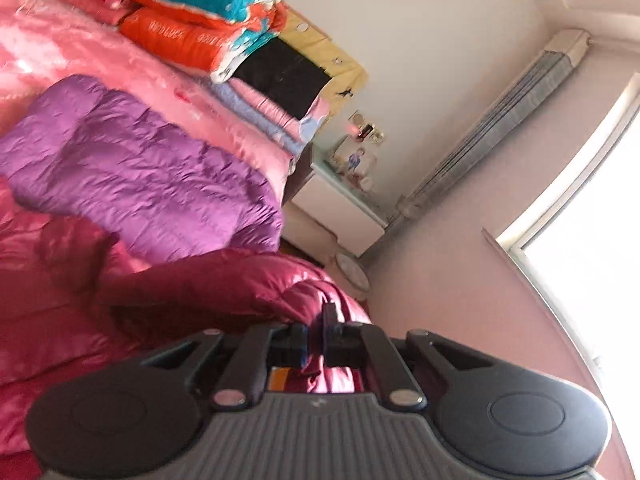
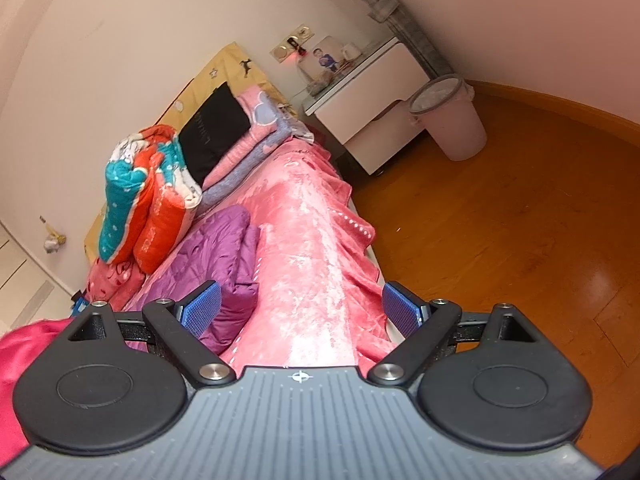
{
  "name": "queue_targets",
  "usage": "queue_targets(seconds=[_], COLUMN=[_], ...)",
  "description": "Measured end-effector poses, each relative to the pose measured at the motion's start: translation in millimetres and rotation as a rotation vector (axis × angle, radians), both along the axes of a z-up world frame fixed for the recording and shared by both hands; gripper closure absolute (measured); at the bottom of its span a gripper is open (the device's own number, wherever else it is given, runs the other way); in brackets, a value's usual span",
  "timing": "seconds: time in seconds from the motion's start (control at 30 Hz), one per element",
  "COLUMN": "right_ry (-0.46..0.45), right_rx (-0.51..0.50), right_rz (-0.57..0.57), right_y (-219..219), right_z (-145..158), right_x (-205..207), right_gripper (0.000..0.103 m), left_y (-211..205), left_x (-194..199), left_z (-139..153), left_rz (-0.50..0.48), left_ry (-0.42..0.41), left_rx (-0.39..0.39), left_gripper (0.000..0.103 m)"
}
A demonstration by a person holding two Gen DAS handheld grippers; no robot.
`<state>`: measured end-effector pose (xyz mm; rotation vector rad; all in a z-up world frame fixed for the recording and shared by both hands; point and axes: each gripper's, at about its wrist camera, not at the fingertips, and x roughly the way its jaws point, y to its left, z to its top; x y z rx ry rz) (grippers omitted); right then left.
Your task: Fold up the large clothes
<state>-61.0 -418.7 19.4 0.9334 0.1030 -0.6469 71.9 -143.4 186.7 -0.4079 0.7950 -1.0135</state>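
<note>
A shiny magenta puffer jacket [image 1: 208,284] lies on the bed close to the camera in the left wrist view. My left gripper [image 1: 315,340] is shut on a fold of it, with pink fabric bunched between the fingers. A corner of the same jacket [image 2: 20,344] shows at the lower left of the right wrist view. A purple puffer jacket [image 1: 132,164] lies folded beyond it; it also shows in the right wrist view [image 2: 224,256]. My right gripper [image 2: 304,312] is open and empty above the pink bedspread [image 2: 304,240], its blue pads [image 2: 202,308] wide apart.
Folded quilts [image 2: 148,196] and a black garment [image 2: 214,132] are stacked at the head of the bed. A white nightstand [image 2: 372,92] and a pink bin [image 2: 452,116] stand on the wooden floor [image 2: 500,220] to the right. A window [image 1: 592,248] is at the right.
</note>
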Motion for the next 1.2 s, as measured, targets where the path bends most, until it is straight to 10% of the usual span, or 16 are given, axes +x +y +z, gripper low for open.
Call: queue_targets(seconds=[0.5,0.9,1.2], right_ry=[0.032,0.088,-0.013], right_rx=[-0.128,-0.357,-0.231], right_rz=[0.2,0.537,0.88], right_y=[29.6,88.9,112.2], right_z=[14.2,33.8,35.2], right_x=[35.2,71.0,60.2], right_gripper=[0.0,0.0,0.0], left_y=[135.9,169.0,185.9], left_x=[14.3,-8.8,-8.1], left_z=[-84.8,-128.0,-127.3], left_rz=[0.196,0.183,0.114], left_ry=[0.185,0.199,0.08], left_rx=[0.181,-0.064,-0.154], left_gripper=[0.09,0.034,0.014])
